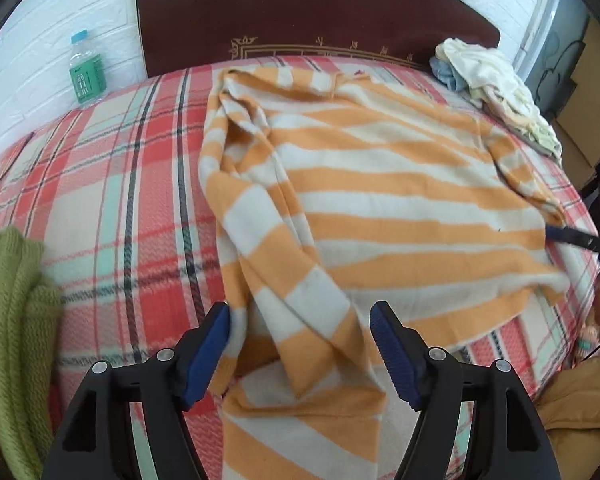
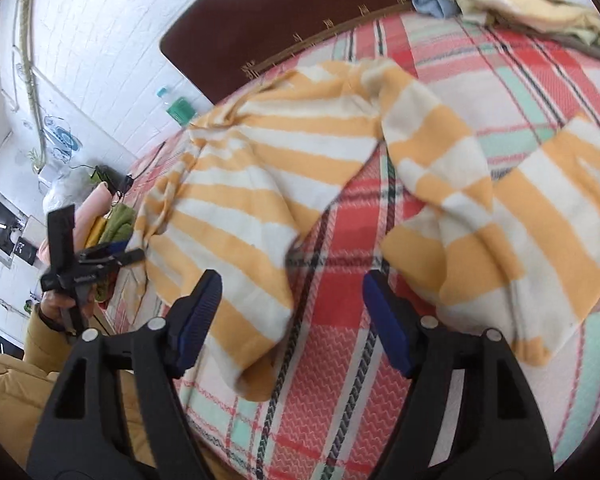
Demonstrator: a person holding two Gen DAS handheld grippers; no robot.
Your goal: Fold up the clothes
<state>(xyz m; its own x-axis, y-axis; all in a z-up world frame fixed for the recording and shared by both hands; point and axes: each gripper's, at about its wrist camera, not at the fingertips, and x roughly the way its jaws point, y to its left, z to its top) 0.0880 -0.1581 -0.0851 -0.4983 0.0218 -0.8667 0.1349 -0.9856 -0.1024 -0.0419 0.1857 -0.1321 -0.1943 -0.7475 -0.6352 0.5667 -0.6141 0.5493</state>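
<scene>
Blue-padded fingers of the left gripper [image 1: 300, 344] are standing wide apart at the near edge of the bed, with a fold of the orange-and-cream striped sweater [image 1: 380, 200] lying loosely between them; the left pad looks to be just brushing the cloth, but nothing is being pinched. Over on the right side, the right gripper [image 2: 292, 316] is likewise gaping open, hovering above bare plaid bedspread [image 2: 332, 360] in the gap between the sweater's body and one striped sleeve [image 2: 452, 184]. No cloth is sitting between its pads.

That sweater is lying spread across the middle of the bed, its hem toward the near edge and its neck toward the dark red headboard [image 1: 320, 8] at the far end. One sleeve is trailing down the left side toward the left gripper.

At the near left edge a green knit garment [image 1: 12, 320] is resting in a heap. A water bottle [image 1: 85, 68] is standing at the far left against the white wall, and a pile of pale clothes [image 1: 492, 80] is sitting at the far right corner. A mustard-yellow sleeve [image 2: 8, 380] of the person is showing near the bed's edge.
</scene>
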